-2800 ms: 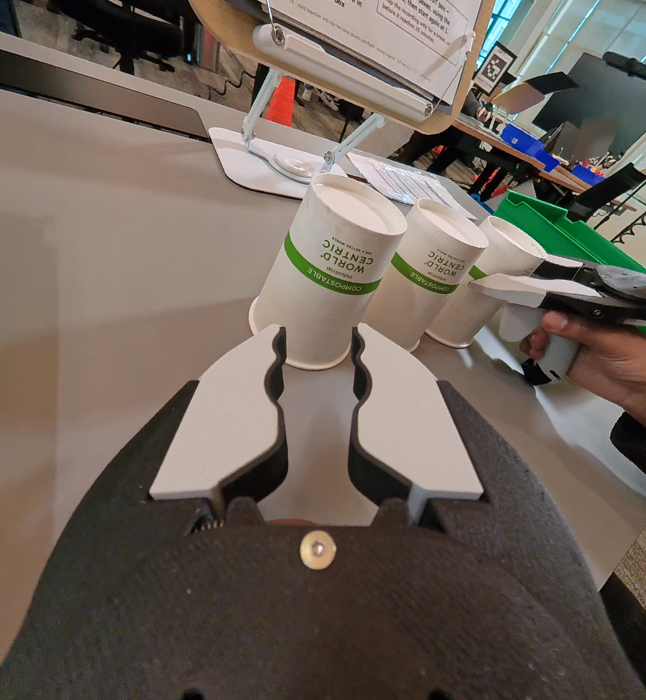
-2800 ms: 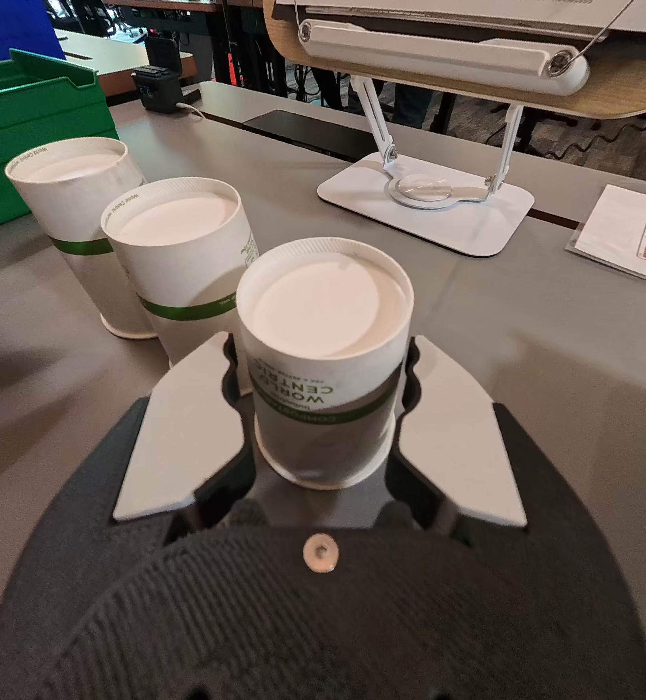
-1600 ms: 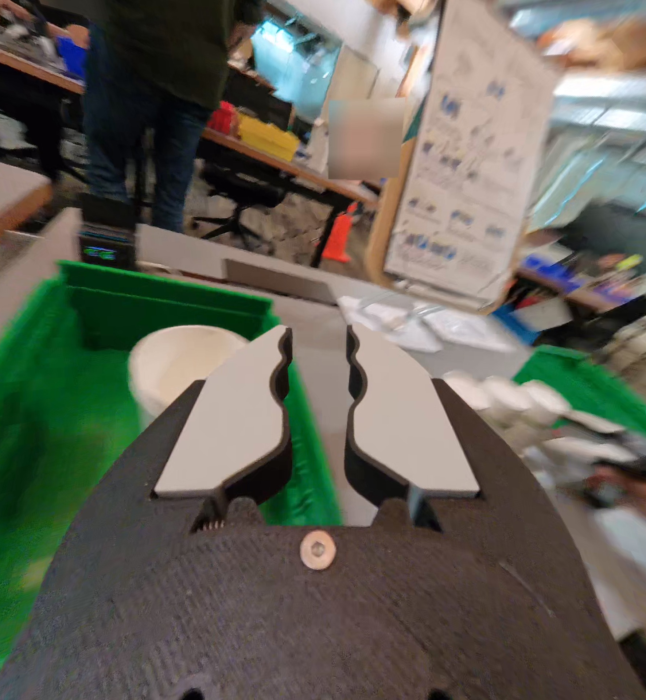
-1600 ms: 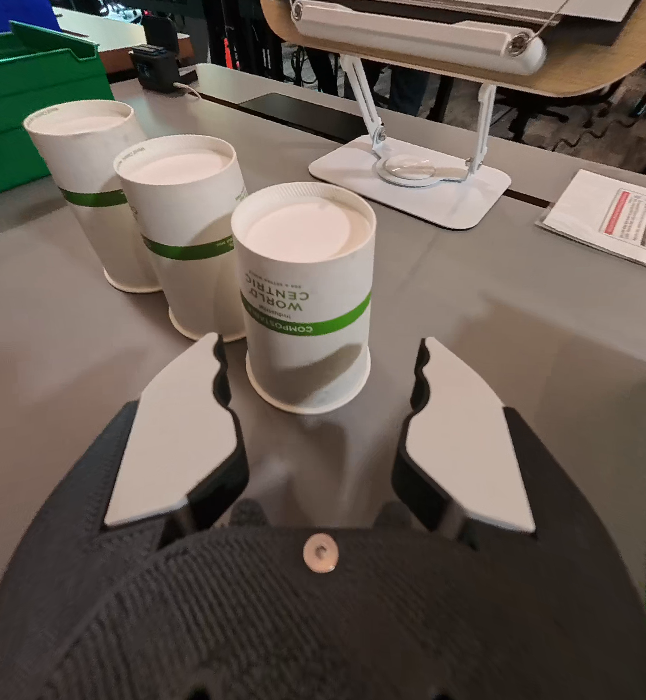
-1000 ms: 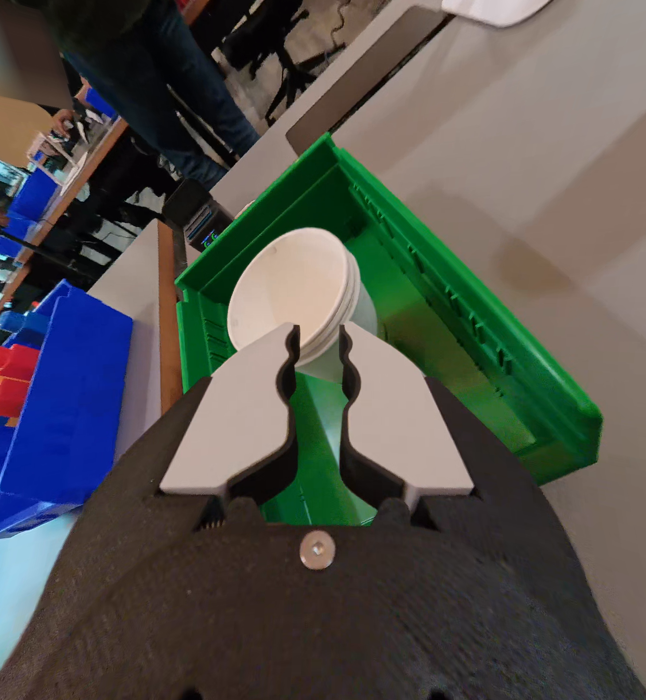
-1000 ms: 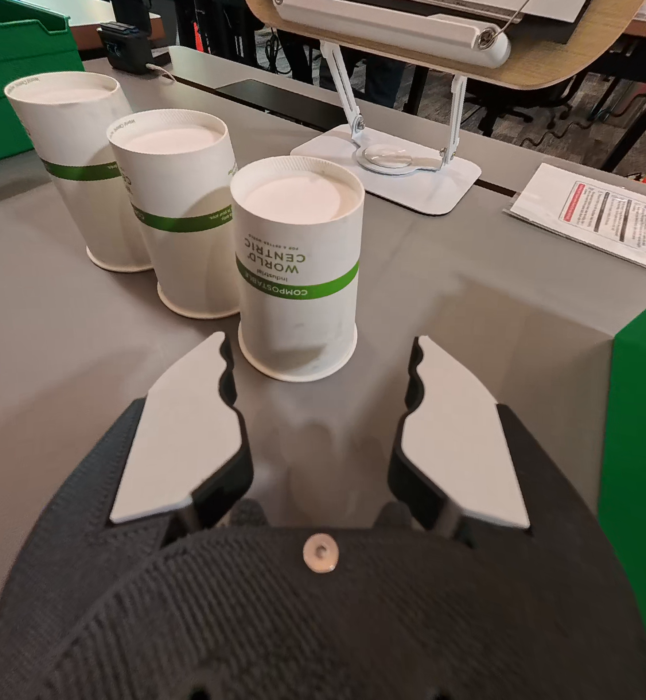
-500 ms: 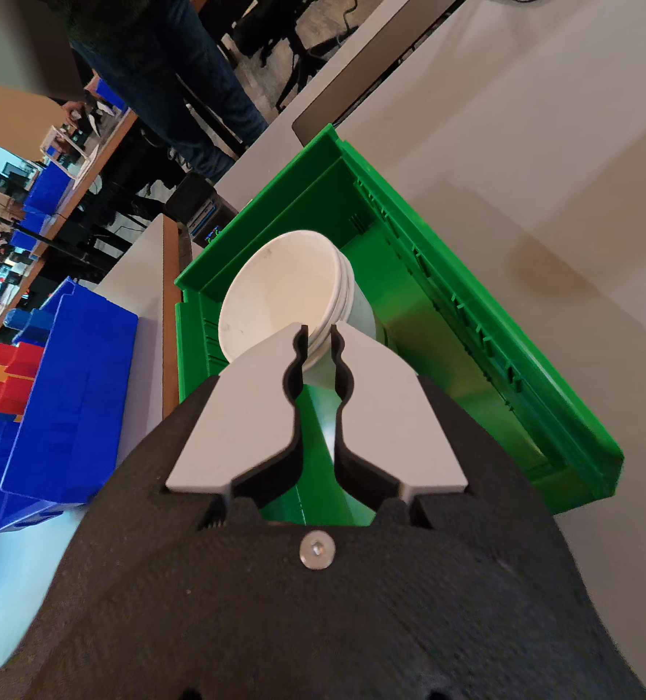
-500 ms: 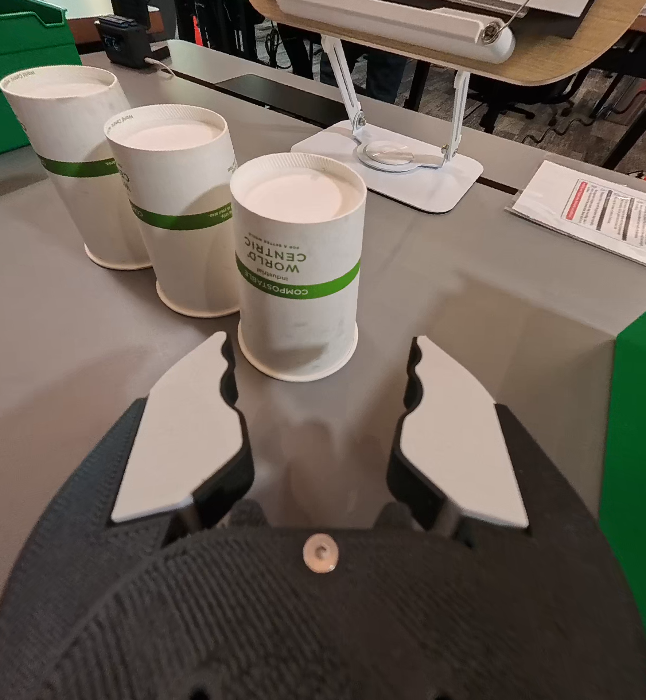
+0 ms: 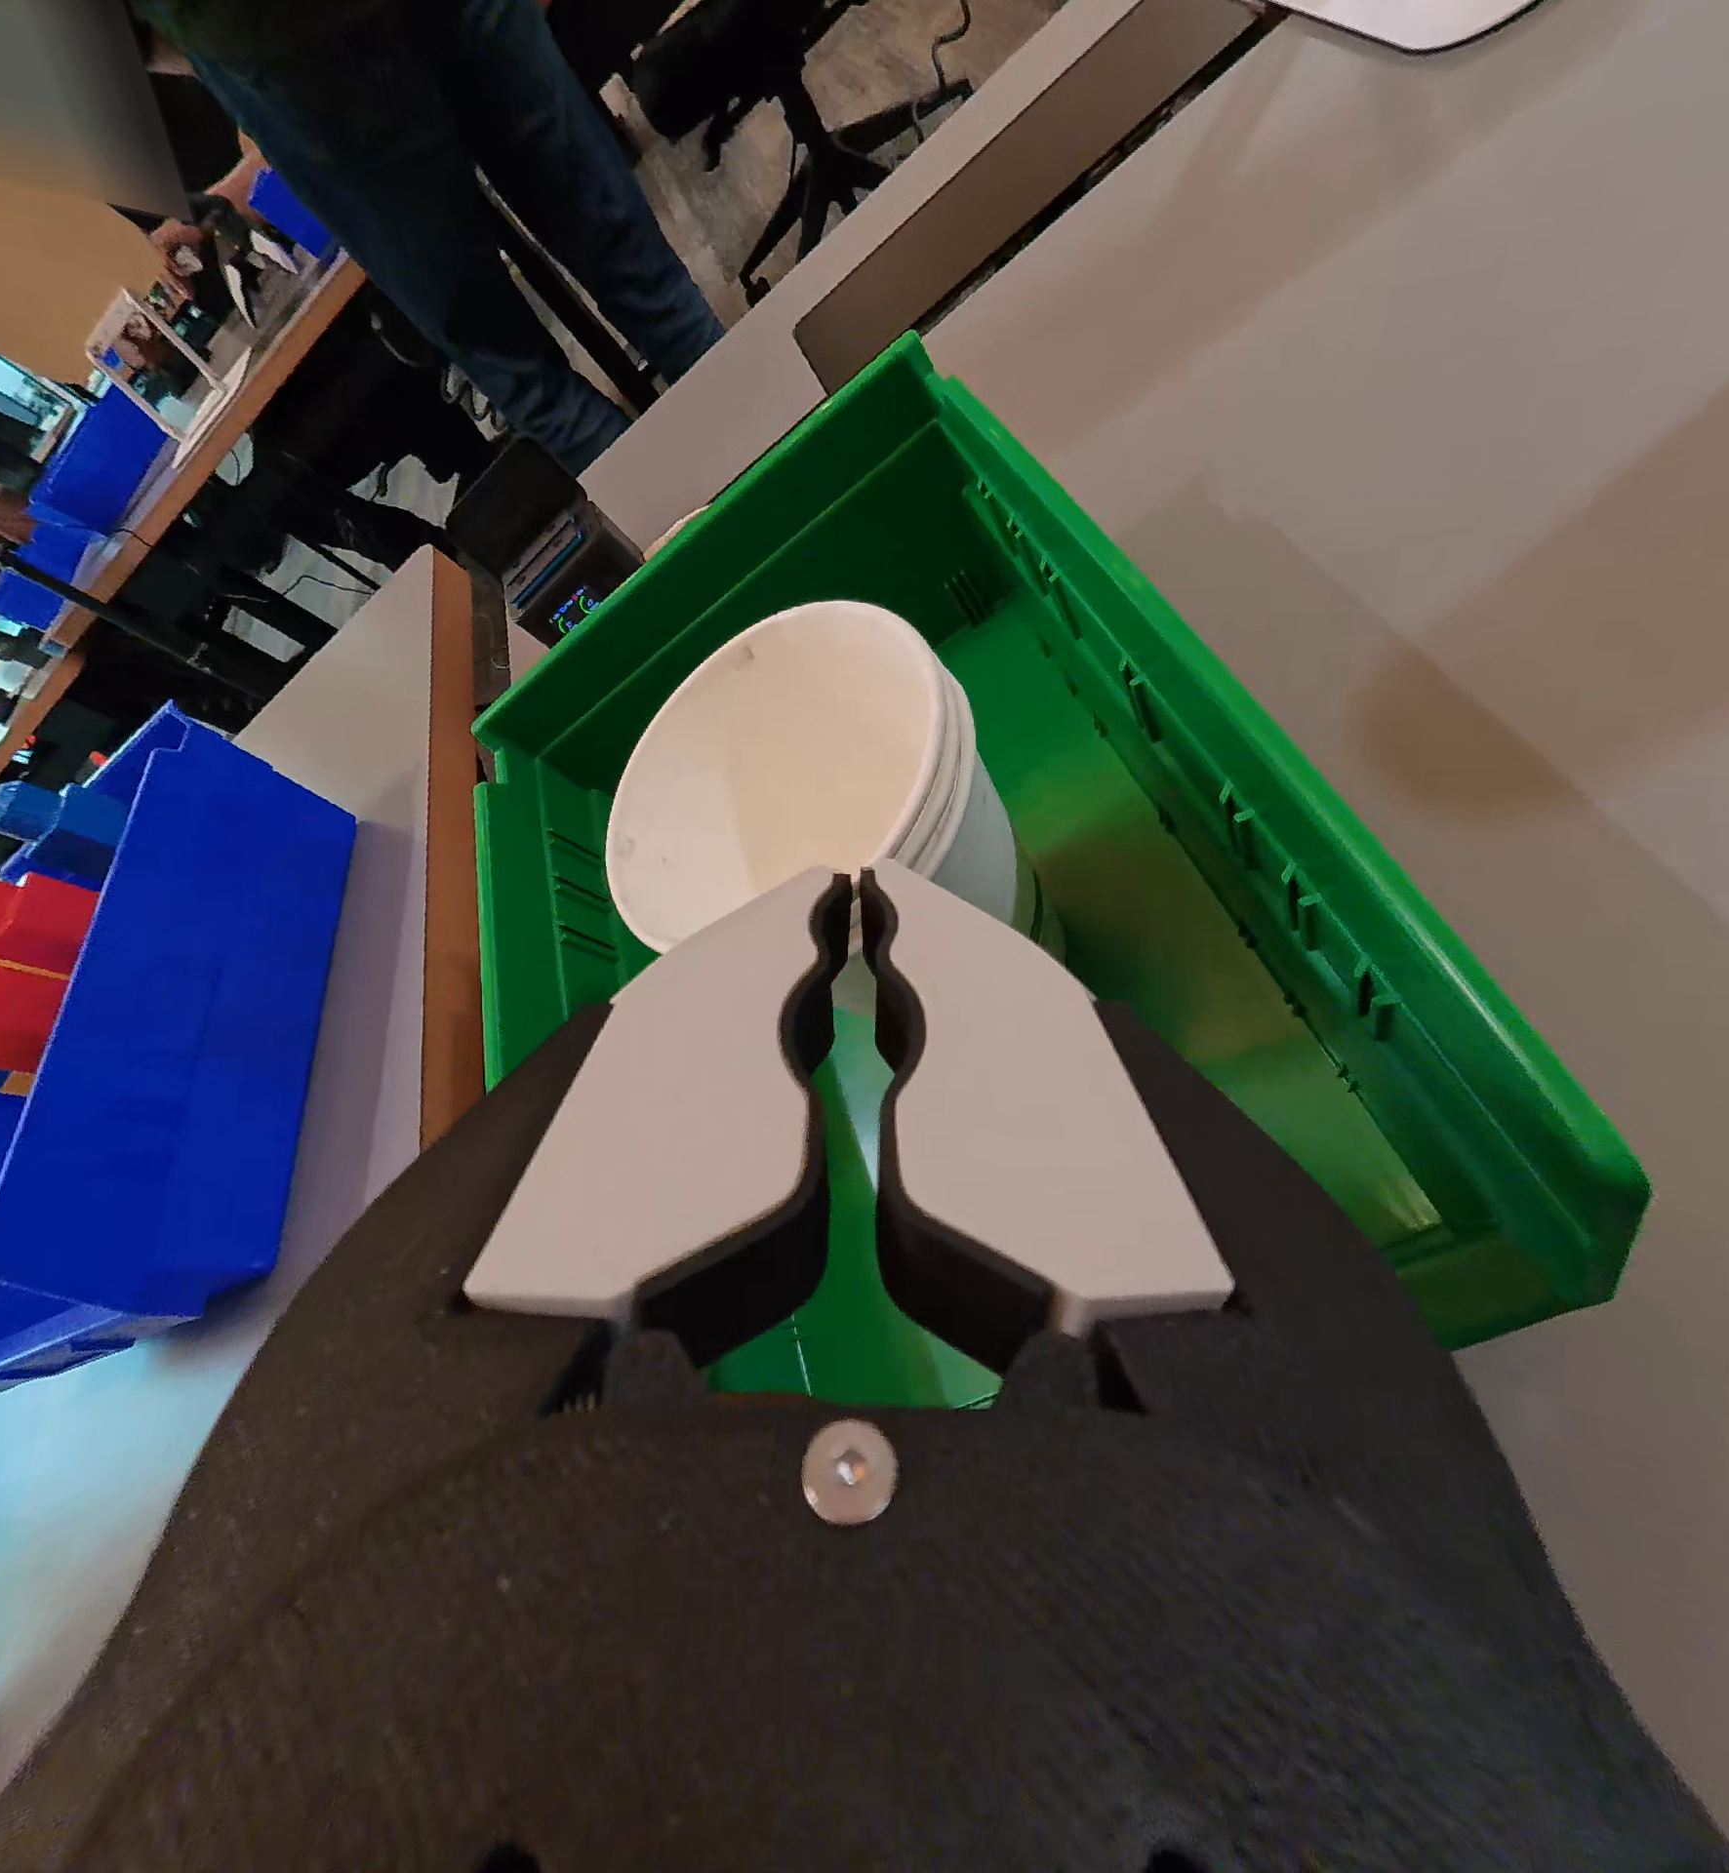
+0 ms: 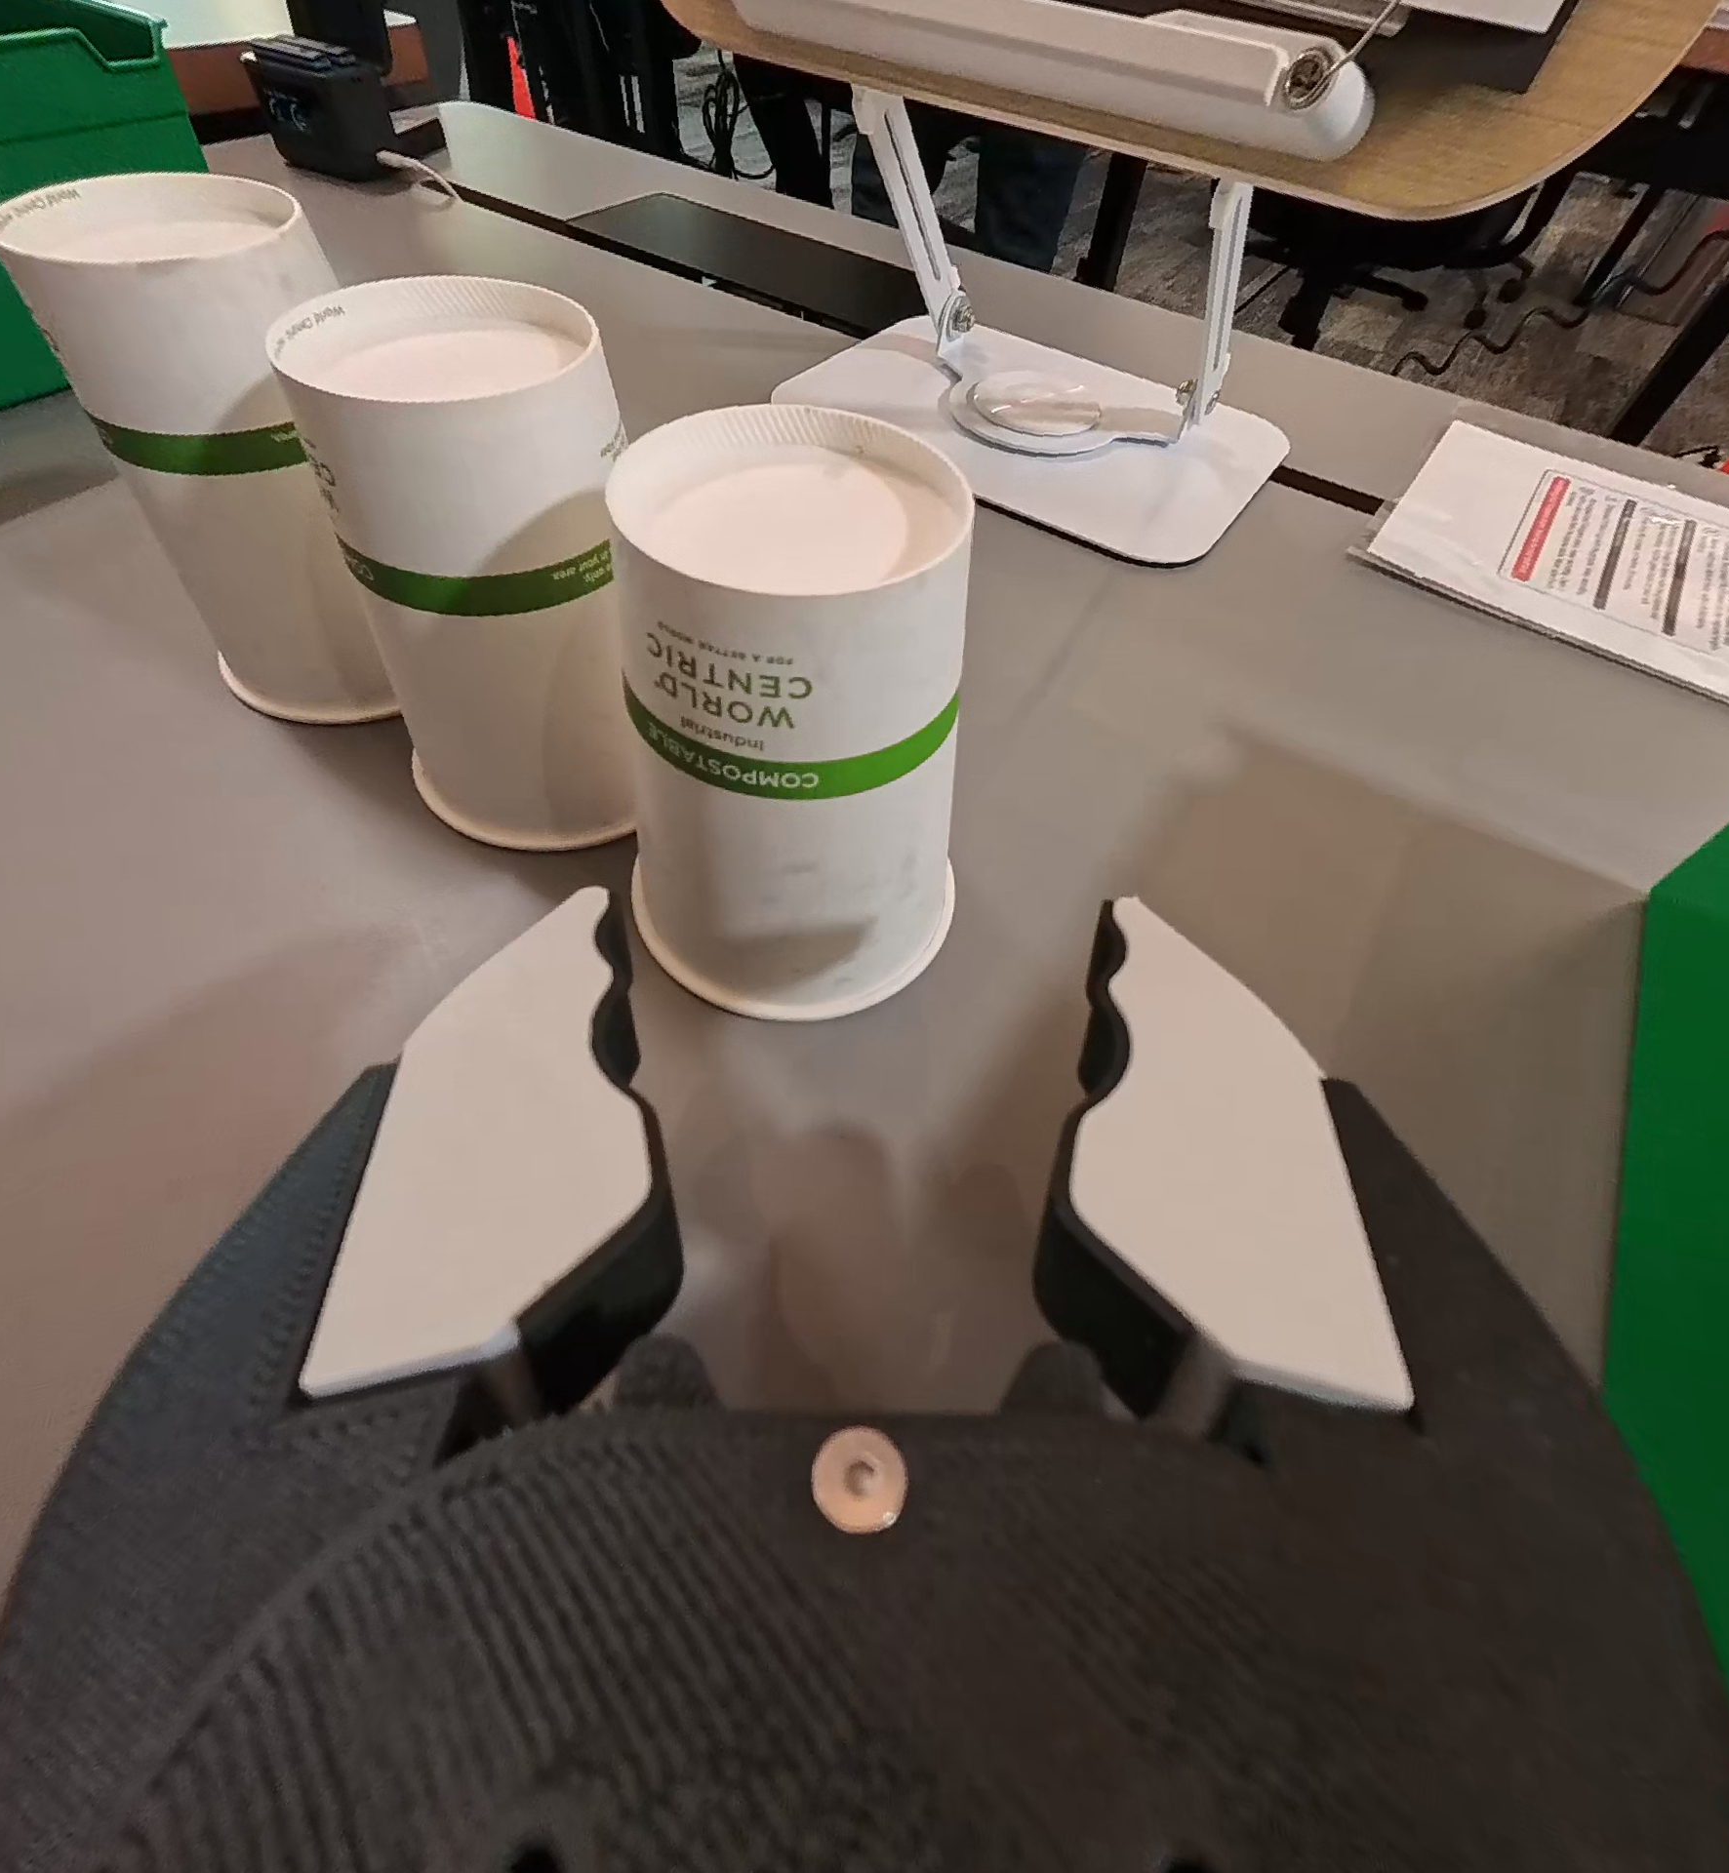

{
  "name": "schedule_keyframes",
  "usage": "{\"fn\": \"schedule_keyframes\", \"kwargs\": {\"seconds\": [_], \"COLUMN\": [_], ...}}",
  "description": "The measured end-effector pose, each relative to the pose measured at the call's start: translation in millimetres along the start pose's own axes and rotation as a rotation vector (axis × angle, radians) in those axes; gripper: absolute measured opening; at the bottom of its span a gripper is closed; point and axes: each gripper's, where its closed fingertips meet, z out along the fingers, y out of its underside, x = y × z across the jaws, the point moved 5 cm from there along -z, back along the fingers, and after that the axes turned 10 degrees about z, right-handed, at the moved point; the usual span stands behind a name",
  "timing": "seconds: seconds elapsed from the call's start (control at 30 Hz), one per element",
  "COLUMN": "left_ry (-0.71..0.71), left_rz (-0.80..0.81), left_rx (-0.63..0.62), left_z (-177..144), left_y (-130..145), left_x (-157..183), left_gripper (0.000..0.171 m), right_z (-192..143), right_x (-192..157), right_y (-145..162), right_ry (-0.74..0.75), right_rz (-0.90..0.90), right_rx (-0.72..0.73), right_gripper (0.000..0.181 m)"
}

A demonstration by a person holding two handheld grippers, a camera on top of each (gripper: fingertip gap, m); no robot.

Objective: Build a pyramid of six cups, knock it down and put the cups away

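paper cup stack (image 9: 800, 770) rim pinched by my left gripper (image 9: 855, 887) in the green bin (image 9: 1246, 811).
my right gripper (image 10: 855, 948) gaped empty near an upturned cup (image 10: 789, 750).

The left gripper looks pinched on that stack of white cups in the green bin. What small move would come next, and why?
Probably a gentle lift: the left gripper is shut on the rim of the top cup, nested in a stack leaning in the green bin.

Bare bench (image 10: 1195, 811) open at 1 o'clock of nearest cup (image 10: 789, 750). Cup row (image 10: 455, 568) blocks 10 o'clock; green bin wall (image 10: 1712, 1115) blocks 3 o'clock. Cup stack (image 9: 800, 770) fills far bin (image 9: 1246, 862) end; near end apparently free.
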Motion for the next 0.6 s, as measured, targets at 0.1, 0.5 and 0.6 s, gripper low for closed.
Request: {"fn": "schedule_keyframes", "kwargs": {"seconds": [0.1,0.5,0.6], "left_ry": [0.005,-0.022,0.093], "left_rz": [0.010,0.082,0.079], "left_rx": [0.003,0.005,0.002], "left_z": [0,1,-1], "left_y": [0,-6,-14], "left_x": [2,0,-2], "left_gripper": [0.008,0.015,0.017], "right_z": [0,0,-1], "right_x": [0,0,2], "right_y": [0,0,-1], "right_ry": [0.001,0.004,0.006], "right_rz": [0.000,0.000,0.009], "right_rx": [0.000,0.004,0.011], "right_gripper": [0.088,0.086,0.086]}}
